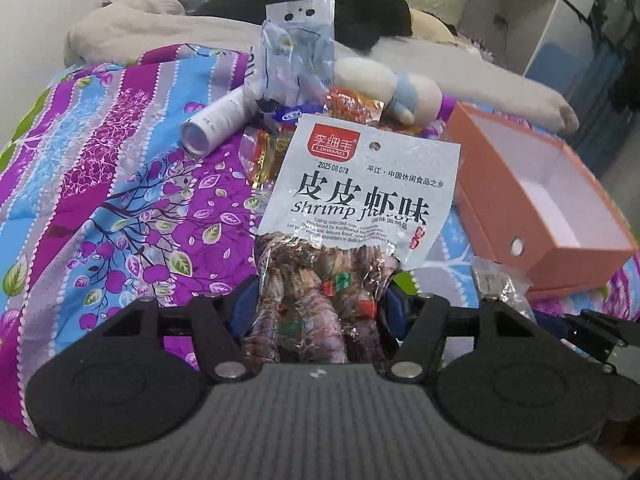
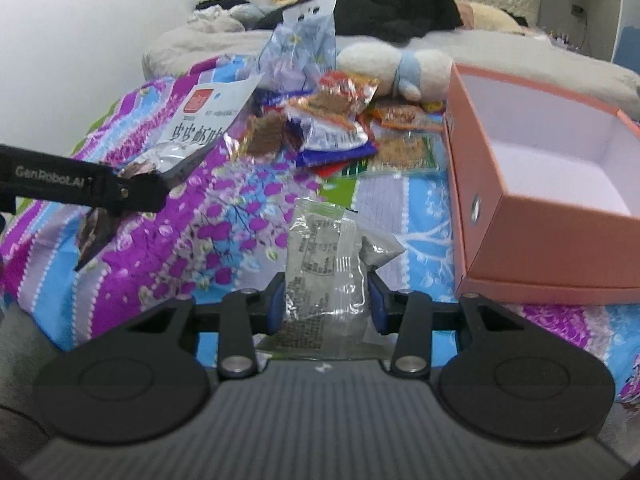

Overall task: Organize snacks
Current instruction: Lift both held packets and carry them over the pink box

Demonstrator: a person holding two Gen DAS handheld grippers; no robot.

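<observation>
My left gripper (image 1: 316,312) has its blue fingers (image 1: 242,310) closed about halfway on the lower, clear part of the shrimp-flavour snack bag (image 1: 360,196), which stands up between them with its white printed top toward the bed. Seen from my right wrist, that same left gripper (image 2: 132,190) reaches in from the left edge with the bag (image 2: 208,120) pinched and hanging tilted above the floral bedsheet (image 2: 248,216).

Left of the bag lies a white tube (image 1: 218,120) on its side on the bedsheet (image 1: 120,184). Behind the bag sits the snack pile (image 2: 332,128), a heap of red, blue and orange wrappers, with a pale blue bag (image 2: 304,48) standing upright at its back and a white plush toy (image 2: 400,68) just beside it.

My right gripper (image 2: 326,308) is closed narrowly on a small clear packet (image 2: 324,264) with black print, its blue pads (image 2: 276,308) pressing both sides, lifted off the sheet.

Furthest right, the open orange box (image 2: 560,240) rests on the bed with its white inside showing, near my right gripper and well apart from the bag in my left.
</observation>
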